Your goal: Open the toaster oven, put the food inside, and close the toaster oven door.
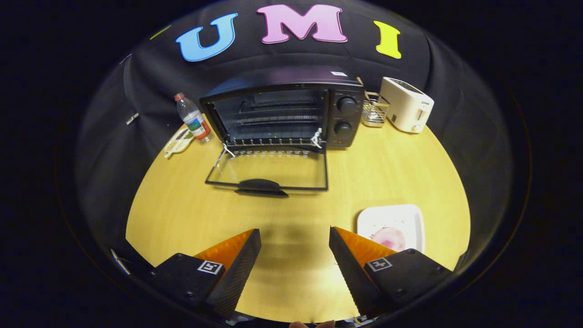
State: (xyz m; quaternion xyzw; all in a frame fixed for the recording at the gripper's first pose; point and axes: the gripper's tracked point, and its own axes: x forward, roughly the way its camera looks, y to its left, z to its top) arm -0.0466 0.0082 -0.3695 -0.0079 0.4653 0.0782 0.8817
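Gripper view showed the tongs [295, 237] wide and empty; lowering onto the food [388, 238] risked skidding its plate [391, 215] across the worktop [182, 205].

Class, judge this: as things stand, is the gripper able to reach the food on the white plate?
Probably yes. The gripper is open and empty, and the pink food lies uncovered on the white plate just beside the right finger, nothing between them.

the food [388, 238] on the white plate [391, 220] is partly hidden behind one finger. the bench [291, 214] looks blurred just ahead of the spread, empty jaws.
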